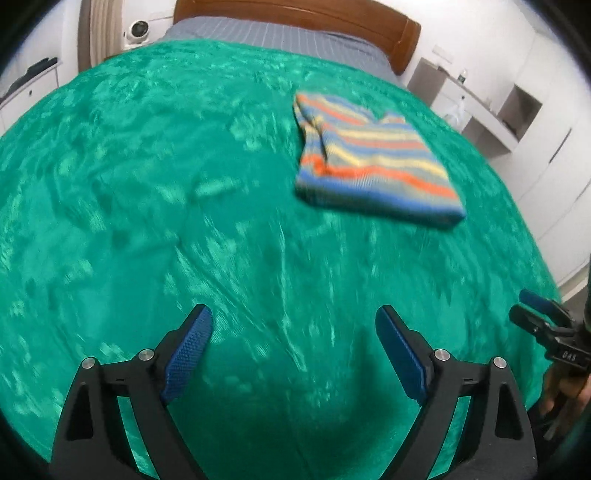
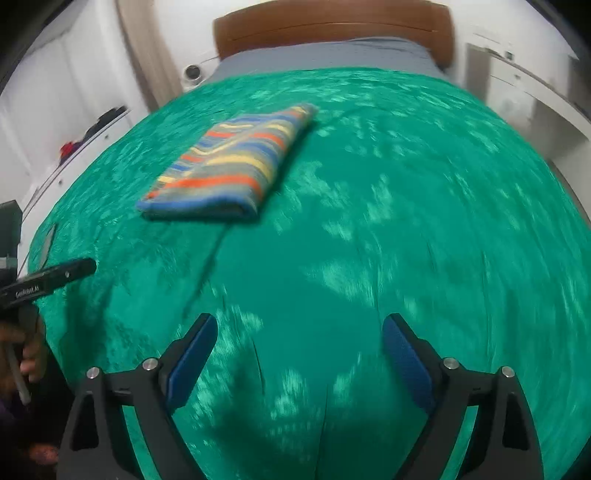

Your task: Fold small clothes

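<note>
**Both grippers empty over the green bedspread, striped garment folded farther up the bed**

A green velvety bedspread [image 1: 184, 229] fills almost everything I see, covering a bed in a white-walled bedroom. Nearest to me, my left gripper [image 1: 293, 325] hangs above the cloth with its blue-padded fingers spread wide and nothing between them. My right gripper [image 2: 300, 332] sits the same way above the bedspread, jaws wide apart and empty. In the left wrist view, the right gripper shows at the far right edge, near the bed's side; in the right wrist view, the left gripper pokes in from the left edge.

Farther up the bed lies the striped garment [image 1: 373, 162], folded into a compact, flat packet of orange, yellow, blue and grey bands. It rests on the bedspread well apart from both grippers, ahead and to the right of the left one, ahead and to the left of the right one. Both views are somewhat blurred, so I cannot tell what kind of garment it is.

Beyond it, a grey striped sheet [image 1: 280, 37] shows past the bedspread's edge, then a brown wooden headboard [image 1: 295, 11]. White furniture stands along both sides.
</note>
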Tool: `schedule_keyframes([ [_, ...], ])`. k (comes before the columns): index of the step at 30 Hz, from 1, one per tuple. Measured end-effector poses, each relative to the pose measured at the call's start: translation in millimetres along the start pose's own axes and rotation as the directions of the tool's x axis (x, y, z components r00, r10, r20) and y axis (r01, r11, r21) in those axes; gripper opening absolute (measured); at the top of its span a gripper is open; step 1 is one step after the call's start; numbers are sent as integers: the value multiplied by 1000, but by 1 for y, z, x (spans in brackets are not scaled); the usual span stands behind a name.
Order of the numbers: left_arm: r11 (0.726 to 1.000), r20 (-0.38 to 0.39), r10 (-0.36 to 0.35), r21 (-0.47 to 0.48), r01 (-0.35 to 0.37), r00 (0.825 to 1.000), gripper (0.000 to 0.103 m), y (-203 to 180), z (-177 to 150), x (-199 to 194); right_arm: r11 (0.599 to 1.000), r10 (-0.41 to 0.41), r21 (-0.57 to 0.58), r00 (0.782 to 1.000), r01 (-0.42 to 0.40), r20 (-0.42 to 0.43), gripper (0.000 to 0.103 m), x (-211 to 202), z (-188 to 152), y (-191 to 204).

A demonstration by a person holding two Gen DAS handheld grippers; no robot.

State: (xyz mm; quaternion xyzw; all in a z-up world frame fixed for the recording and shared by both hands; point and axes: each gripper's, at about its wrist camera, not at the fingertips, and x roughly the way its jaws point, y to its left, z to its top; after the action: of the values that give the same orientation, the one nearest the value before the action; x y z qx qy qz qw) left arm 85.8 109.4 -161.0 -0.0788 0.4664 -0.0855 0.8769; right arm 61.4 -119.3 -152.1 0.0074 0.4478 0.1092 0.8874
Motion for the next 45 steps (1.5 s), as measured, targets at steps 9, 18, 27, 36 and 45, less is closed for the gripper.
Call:
schedule_keyframes([
  [9, 990, 39, 81, 116, -85, 996, 102, -18, -25, 19, 995, -79, -56, 996, 82, 47, 103, 20, -39, 7],
  [18, 990, 71, 62, 125, -70, 996, 103, -17, -30, 19, 994, -88, -51, 992, 93, 92, 103, 26, -46, 8],
  [27, 989, 76, 52, 134, -62, 996, 103, -17, -34, 17, 994, -89, -56, 989, 96, 115, 103, 26, -50, 10],
  [36, 989, 73, 42, 140, -52, 996, 103, -16, -35, 15, 993, -92, -58, 989, 99, 118, 103, 25, -52, 11],
  [45, 989, 72, 41, 142, -51, 997, 103, -16, -35, 15, 993, -92, -58, 989, 100, 119, 103, 25, -52, 11],
])
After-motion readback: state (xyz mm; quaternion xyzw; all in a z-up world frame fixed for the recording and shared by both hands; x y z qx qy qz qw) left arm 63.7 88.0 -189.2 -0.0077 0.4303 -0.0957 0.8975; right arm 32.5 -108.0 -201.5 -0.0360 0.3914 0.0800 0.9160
